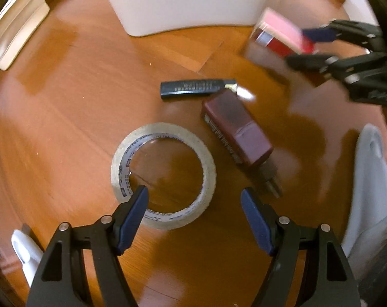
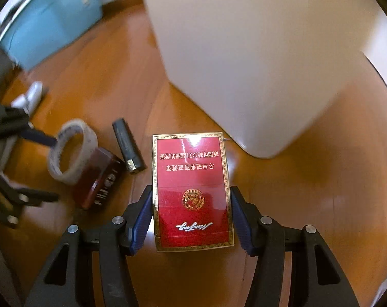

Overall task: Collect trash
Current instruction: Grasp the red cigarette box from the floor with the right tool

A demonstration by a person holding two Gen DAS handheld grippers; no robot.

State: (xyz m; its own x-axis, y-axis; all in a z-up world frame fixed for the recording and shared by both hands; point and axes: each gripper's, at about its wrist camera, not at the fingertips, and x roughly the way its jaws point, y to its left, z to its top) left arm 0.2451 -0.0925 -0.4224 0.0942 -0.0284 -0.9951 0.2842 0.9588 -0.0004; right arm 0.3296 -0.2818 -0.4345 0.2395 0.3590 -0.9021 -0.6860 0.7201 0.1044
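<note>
Because the left gripper (image 1: 194,220) is pointed straight down at the floor (image 1: 73,107), its jaws are seen spread wide and empty over the near edge of the tape roll (image 1: 163,176) — one finger above the roll's rim, the other outside it, as though that side of the ring were to be straddled. A dark red box (image 1: 237,130) and a black lighter (image 1: 197,88) lie just beyond, close together, near the white bin (image 1: 188,2). At the upper right the right gripper (image 1: 298,47) is seen with a red pack (image 1: 283,32), blurred.

In the right wrist view, the pack (image 2: 192,192) is shown between the fingers (image 2: 142,220) of the right gripper (image 2: 192,220), held flat and facing the camera — the pads appear to press its long edges, so a grip is judged. It is held just before the bin (image 2: 257,58), presumably for dropping in. The roll (image 2: 73,151), box (image 2: 98,179) and lighter (image 2: 128,145) remain on the floor (image 2: 308,192) to the left.
</note>
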